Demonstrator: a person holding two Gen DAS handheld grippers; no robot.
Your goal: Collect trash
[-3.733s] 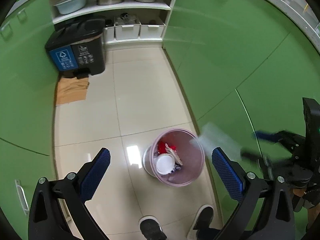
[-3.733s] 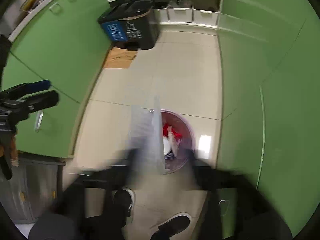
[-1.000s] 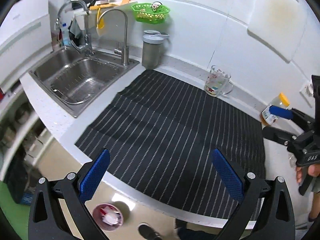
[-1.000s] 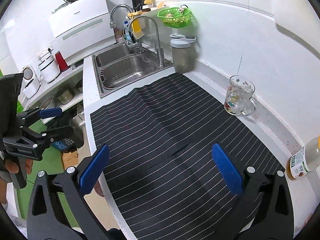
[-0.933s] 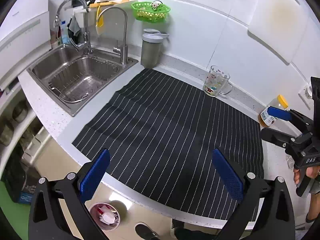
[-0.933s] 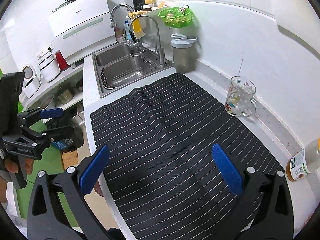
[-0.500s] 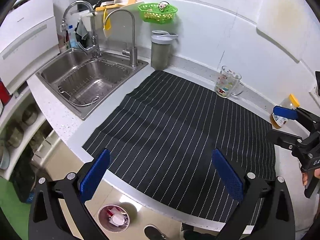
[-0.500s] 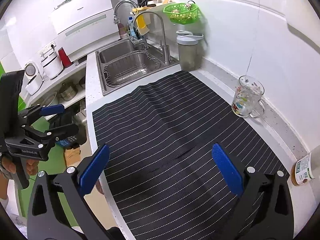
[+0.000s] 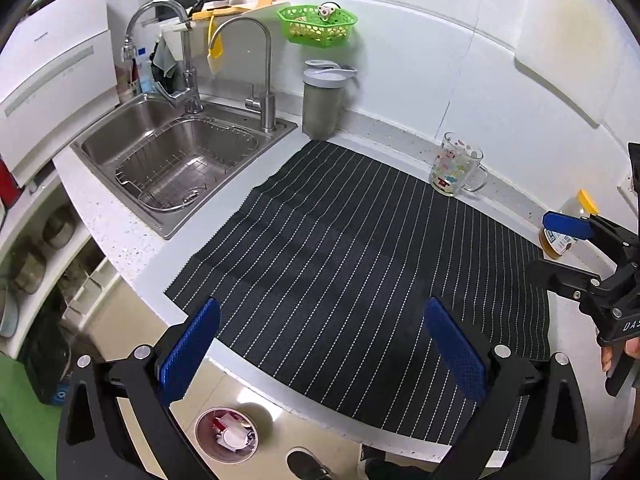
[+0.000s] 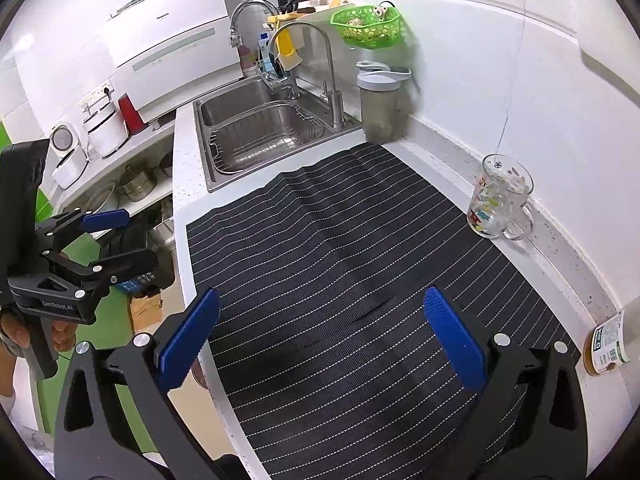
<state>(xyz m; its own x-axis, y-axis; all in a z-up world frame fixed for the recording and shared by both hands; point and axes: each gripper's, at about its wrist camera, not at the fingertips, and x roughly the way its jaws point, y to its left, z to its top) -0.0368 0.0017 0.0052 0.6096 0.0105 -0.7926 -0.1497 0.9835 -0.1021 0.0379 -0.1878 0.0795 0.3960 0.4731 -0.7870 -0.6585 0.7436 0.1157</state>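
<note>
A pink trash bin (image 9: 226, 434) with red and white litter stands on the floor below the counter edge, seen in the left wrist view. My left gripper (image 9: 322, 354) is open and empty above the front of the black striped mat (image 9: 360, 264); it also shows in the right wrist view (image 10: 116, 236). My right gripper (image 10: 322, 344) is open and empty over the mat (image 10: 340, 264); it also shows at the right of the left wrist view (image 9: 556, 246).
A steel sink (image 9: 176, 156) with two taps lies at the left. A grey lidded jar (image 9: 322, 100), a glass mug (image 9: 456, 164) and a yellow-capped bottle (image 9: 566, 224) stand along the back wall. A green basket (image 9: 316, 24) hangs above.
Both grippers rose from the bin on the floor to the counter. In the last second the views shifted slightly over the mat. Both grippers stay open.
</note>
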